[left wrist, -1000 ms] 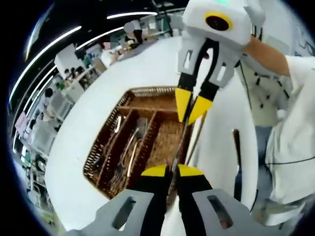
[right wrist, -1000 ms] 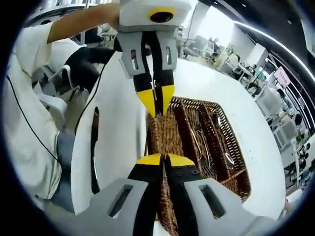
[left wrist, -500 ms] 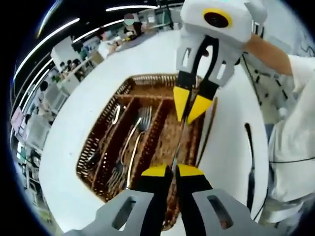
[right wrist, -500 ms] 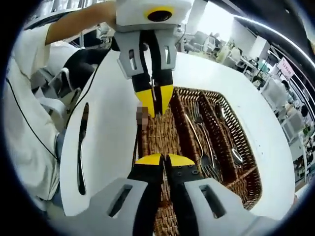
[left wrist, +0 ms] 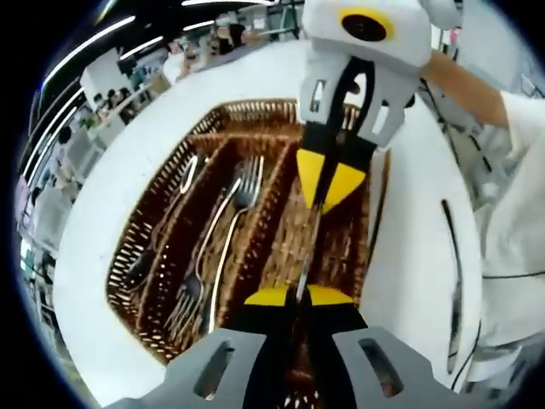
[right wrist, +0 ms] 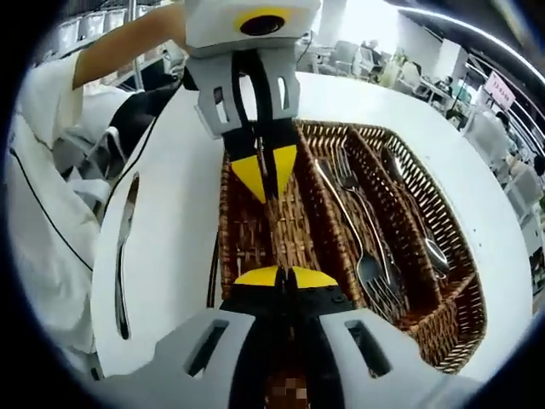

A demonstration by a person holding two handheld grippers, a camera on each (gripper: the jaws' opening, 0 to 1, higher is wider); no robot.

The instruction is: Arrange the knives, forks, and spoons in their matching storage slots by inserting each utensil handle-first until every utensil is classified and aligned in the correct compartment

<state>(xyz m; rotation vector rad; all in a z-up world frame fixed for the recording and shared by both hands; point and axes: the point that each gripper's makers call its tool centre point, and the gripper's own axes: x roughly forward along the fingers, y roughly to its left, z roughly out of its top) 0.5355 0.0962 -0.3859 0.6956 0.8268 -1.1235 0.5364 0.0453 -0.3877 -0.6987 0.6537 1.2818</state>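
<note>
A thin metal knife (left wrist: 308, 247) hangs over the bare outer compartment of the wicker tray (left wrist: 126, 249), held at both ends. My left gripper (left wrist: 296, 296) is shut on its near end. My right gripper (left wrist: 328, 183) comes in from the top, shut on the far end. In the right gripper view the same knife (right wrist: 277, 223) spans from my right gripper (right wrist: 285, 277) to the left gripper (right wrist: 266, 175), above that compartment of the tray (right wrist: 467, 260). Forks (left wrist: 223, 234) lie in the middle slot and spoons (left wrist: 174, 213) in the far slot.
A second knife (left wrist: 451, 281) lies on the white table (left wrist: 89, 213) beside the tray, also seen as the knife (right wrist: 123, 251) left of the tray. A person's arm and white sleeve (left wrist: 511, 170) are close by. Office desks stand in the background.
Both grippers, still shut on the knife, have come down closer over the tray's outer compartment, and the tray looms larger in both views. The table knife has not moved.
</note>
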